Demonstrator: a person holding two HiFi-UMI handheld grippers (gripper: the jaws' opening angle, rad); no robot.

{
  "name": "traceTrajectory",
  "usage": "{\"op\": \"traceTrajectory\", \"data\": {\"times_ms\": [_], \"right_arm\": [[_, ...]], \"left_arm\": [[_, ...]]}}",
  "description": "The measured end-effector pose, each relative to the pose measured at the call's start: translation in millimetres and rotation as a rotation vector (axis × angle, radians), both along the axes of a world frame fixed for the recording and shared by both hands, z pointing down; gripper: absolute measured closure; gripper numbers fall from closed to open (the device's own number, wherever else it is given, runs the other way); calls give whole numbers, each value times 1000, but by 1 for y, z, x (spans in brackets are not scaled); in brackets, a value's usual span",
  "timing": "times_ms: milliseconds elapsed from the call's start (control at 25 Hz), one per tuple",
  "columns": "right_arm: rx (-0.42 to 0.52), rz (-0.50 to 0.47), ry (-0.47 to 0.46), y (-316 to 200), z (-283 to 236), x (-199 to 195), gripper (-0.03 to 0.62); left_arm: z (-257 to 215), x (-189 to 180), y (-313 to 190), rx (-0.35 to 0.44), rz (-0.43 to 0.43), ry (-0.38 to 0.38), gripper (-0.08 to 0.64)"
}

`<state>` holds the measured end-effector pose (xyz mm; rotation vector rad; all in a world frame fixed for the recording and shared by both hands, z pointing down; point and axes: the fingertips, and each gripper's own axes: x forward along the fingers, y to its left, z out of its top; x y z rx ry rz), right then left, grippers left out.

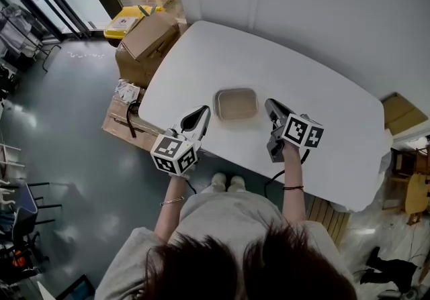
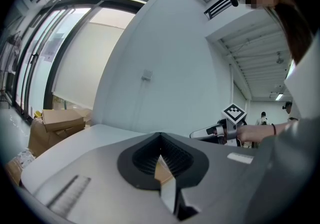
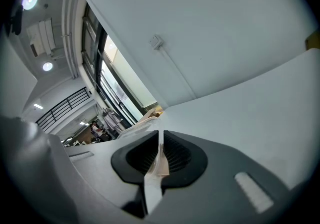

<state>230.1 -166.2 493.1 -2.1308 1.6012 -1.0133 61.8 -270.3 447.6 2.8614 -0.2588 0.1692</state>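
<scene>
At the near edge of the white table [image 1: 322, 90], the left gripper [image 1: 203, 113] and right gripper [image 1: 268, 104] are flanking the tan container [image 1: 236, 104], jaws closed to slits and holding nothing. Likely the approach stage; gripping its rim would first require opening both.

Table [image 1: 322, 124]: plain white. Container [image 1: 236, 104], centre: tan, with a pale translucent rim. Left gripper [image 1: 203, 113] and right gripper [image 1: 270, 104]: grey, black round the jaws. Cubes [image 1: 175, 153]: white with black square markers. Cardboard box [image 1: 144, 47], 10 o'clock: brown. Bin [image 1: 124, 21]: yellow.
</scene>
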Motion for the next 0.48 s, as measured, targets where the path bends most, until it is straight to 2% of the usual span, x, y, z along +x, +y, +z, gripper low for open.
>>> {"op": "traceTrajectory", "data": {"times_ms": [480], "right_arm": [[59,-47,24,14,-21,-8,546]], "left_arm": [[-13,-15,26,19,16,17,569]]}}
